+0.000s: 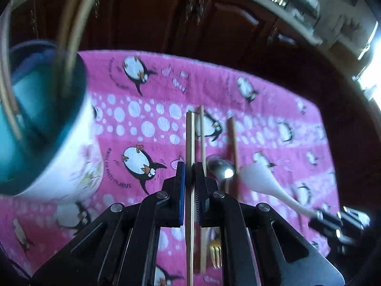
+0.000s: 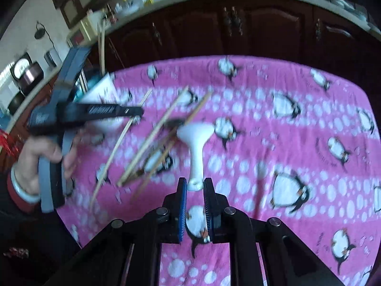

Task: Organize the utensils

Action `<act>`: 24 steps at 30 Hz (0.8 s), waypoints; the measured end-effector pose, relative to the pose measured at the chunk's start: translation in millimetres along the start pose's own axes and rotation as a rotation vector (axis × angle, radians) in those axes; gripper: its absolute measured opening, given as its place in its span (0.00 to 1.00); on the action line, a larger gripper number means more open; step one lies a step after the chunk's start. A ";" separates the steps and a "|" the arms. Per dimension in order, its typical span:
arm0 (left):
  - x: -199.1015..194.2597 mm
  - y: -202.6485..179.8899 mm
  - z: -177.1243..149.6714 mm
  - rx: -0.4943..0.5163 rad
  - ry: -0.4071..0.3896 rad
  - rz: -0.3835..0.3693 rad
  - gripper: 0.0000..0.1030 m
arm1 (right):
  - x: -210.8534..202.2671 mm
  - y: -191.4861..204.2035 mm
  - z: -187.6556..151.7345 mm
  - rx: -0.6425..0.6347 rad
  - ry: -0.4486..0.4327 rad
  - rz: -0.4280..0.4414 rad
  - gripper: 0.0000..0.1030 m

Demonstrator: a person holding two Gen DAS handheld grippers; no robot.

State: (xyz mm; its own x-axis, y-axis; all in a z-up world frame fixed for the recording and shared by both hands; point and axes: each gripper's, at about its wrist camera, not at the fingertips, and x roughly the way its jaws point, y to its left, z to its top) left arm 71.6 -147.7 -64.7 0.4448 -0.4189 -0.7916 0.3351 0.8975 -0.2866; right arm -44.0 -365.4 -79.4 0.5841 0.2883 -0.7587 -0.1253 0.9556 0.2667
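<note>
My left gripper is shut on a pale wooden chopstick that runs straight out between its pads, held above the pink penguin cloth. Two more chopsticks, a metal spoon and a gold fork lie on the cloth just right of it. My right gripper is shut on the handle end of a white plastic spoon, its bowl pointing away. In the right wrist view the left gripper carries its chopstick beside the loose chopsticks.
A white cup with a teal inside stands at the left on the cloth, with several chopsticks upright in it. A hand holds the left gripper. Dark wooden cabinets stand behind the table. The cloth's right half is bare.
</note>
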 end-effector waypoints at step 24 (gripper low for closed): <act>-76.1 16.6 -13.4 -0.003 -0.081 -0.019 0.10 | -52.3 29.4 56.6 -0.028 -0.185 0.038 0.05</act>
State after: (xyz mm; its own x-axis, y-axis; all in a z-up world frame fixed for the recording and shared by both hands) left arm 32.2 -99.0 -16.5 0.5044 -0.4455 -0.7397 0.3415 0.8897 -0.3030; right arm -32.9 -355.8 1.8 0.7154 0.3111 -0.6256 -0.1714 0.9462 0.2746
